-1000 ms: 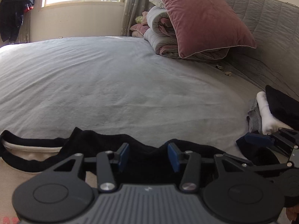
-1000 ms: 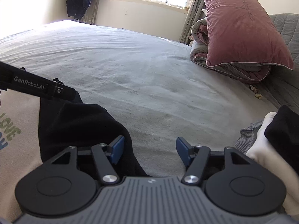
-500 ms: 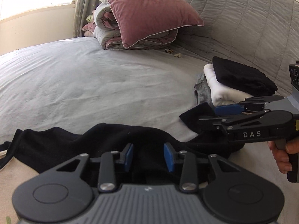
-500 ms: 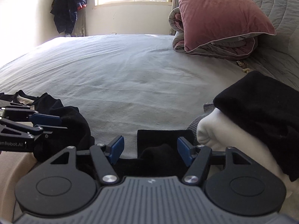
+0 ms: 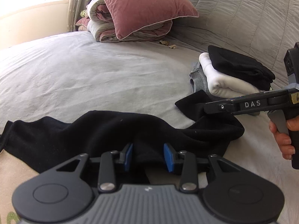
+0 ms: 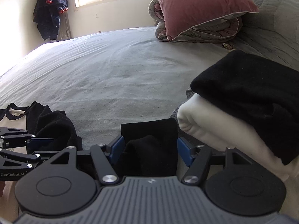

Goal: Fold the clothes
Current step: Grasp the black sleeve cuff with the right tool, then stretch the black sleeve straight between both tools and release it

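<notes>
A cream sweatshirt (image 6: pixel 15 117) with black sleeves lies at the near edge of the grey bed (image 5: pixel 93 74). One black sleeve (image 5: pixel 112 127) stretches rightward across the sheet. My left gripper (image 5: pixel 149 156) is shut on a bunched fold of this sleeve, with fabric filling the gap between the blue pads. The same gripper (image 6: pixel 43 145) shows at the left of the right wrist view, its tips in black cloth. My right gripper (image 6: pixel 150 150) stands open over the sleeve's cuff (image 6: pixel 149 130), which lies between its jaws. From the left wrist view it (image 5: pixel 207 108) reaches in from the right, held by a hand (image 5: pixel 282 140).
A stack of folded clothes (image 5: pixel 224 78), black on white on grey, sits just right of the cuff. A pink pillow (image 5: pixel 145 5) leans on a rolled quilt (image 5: pixel 130 31) by the quilted headboard (image 5: pixel 243 18). A dark jacket (image 6: pixel 50 13) hangs by the window.
My left jaws have narrowed onto the black sleeve and that view has swung right. My right gripper has rolled and moved over the cuff, which now lies between its jaws.
</notes>
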Demonstrator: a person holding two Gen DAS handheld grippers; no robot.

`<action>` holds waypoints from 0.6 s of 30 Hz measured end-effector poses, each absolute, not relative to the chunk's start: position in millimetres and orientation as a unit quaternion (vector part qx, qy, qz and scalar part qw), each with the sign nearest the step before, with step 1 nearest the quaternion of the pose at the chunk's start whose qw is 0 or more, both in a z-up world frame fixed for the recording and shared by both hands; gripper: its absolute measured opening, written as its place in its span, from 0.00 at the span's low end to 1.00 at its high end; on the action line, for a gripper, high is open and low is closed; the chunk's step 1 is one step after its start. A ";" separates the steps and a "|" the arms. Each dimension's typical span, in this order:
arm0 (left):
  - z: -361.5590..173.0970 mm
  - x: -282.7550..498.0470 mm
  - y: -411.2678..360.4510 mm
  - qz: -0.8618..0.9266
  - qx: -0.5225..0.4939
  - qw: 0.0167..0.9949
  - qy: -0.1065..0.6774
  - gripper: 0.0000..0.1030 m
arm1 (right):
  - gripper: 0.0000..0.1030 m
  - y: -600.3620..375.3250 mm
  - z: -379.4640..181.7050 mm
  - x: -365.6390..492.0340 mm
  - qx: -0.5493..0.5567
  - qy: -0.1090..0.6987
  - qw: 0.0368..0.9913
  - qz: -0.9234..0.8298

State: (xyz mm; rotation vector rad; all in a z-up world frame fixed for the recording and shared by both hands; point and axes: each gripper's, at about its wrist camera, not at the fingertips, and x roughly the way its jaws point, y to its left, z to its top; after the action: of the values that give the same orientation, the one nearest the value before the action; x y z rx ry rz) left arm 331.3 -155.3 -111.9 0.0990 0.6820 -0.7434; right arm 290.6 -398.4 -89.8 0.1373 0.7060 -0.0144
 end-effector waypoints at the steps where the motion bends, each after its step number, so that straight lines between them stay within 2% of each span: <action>1: -111.9 330.8 -155.8 -0.356 0.050 0.875 0.325 0.35 | 0.64 -403.7 -95.0 293.9 0.087 0.350 0.933 -0.011; 3: -113.2 330.3 -156.4 -0.357 0.052 0.875 0.323 0.35 | 0.60 -413.2 -104.8 299.2 0.127 0.349 0.928 -0.013; 4: -114.3 330.1 -156.7 -0.357 0.052 0.875 0.322 0.35 | 0.53 -416.9 -109.3 301.0 0.144 0.343 0.928 -0.007; 5: -115.4 330.0 -157.0 -0.357 0.052 0.875 0.321 0.35 | 0.39 -419.5 -113.2 302.1 0.159 0.337 0.928 -0.004; 6: -116.4 329.8 -157.3 -0.357 0.052 0.876 0.321 0.35 | 0.30 -421.3 -115.5 301.8 0.172 0.330 0.928 -0.005; 8: -115.9 328.1 -156.7 -0.355 0.052 0.877 0.319 0.35 | 0.21 -420.4 -112.0 298.4 0.178 0.317 0.931 -0.013; 18: -103.7 301.8 -158.6 -0.339 0.070 0.872 0.346 0.36 | 0.18 -404.7 -76.4 209.5 0.153 0.214 0.959 -0.102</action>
State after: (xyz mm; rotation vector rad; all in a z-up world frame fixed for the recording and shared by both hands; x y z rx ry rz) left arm 301.8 -158.6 -103.7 0.1456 0.7231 -0.7088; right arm 209.5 -404.7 -76.4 0.3097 0.4332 -0.2070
